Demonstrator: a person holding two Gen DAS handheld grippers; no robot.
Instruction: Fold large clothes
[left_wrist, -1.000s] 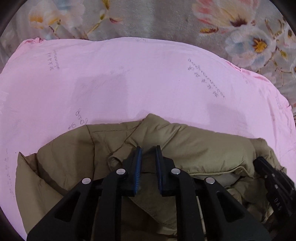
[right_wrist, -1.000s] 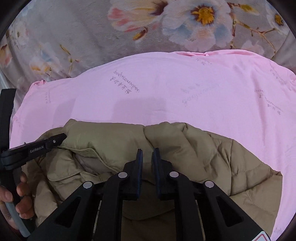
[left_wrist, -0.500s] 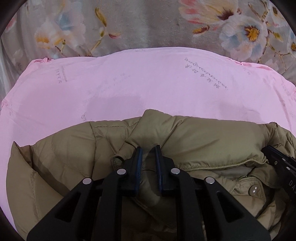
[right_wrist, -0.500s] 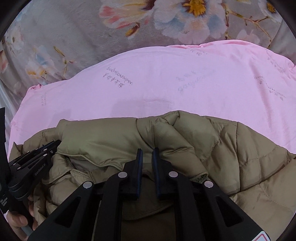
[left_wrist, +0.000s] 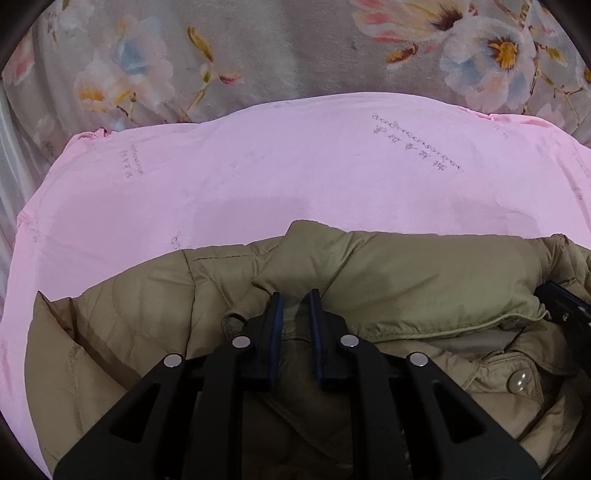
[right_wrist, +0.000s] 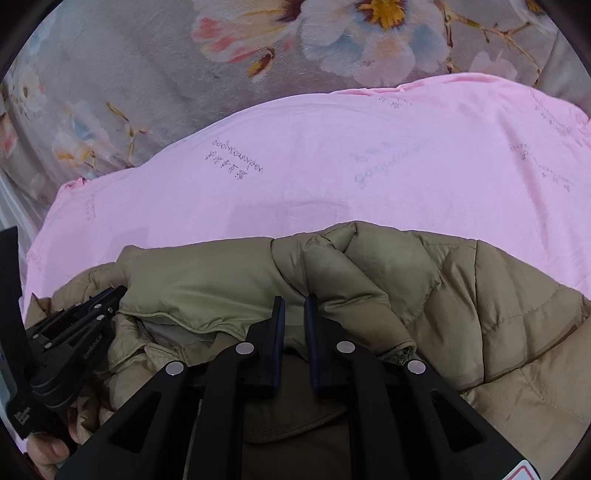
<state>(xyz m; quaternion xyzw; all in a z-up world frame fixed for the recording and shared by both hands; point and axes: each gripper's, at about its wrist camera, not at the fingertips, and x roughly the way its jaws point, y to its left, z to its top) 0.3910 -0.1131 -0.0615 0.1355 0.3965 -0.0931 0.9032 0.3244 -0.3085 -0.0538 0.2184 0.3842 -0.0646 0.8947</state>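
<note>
The olive jacket (left_wrist: 424, 284) lies bunched on the pink sheet (left_wrist: 295, 177); left gripper (left_wrist: 295, 306) and right gripper (right_wrist: 294, 314) each pinch a shoulder (fingers nearly closed on fabric), likely to carry the fold evenly

Your surroundings: a pink sheet (left_wrist: 280, 177) is spread flat across the middle of both wrist views, smooth, with only slight rumpling along its far edge. You can see faint grey script printed on it in scattered short lines; the text is too small to read. Beyond the sheet's far edge lies a grey plush blanket (left_wrist: 295, 48) with a large floral print: white and pale-blue blooms with yellow centres, pink petals, thin brown stems. In your right wrist view the same blanket (right_wrist: 147, 74) fills the upper part. At the far left edge, a pale striped strip shows; what it is cannot be told. Light is even and soft, with faint shadows on the sheet.
</note>
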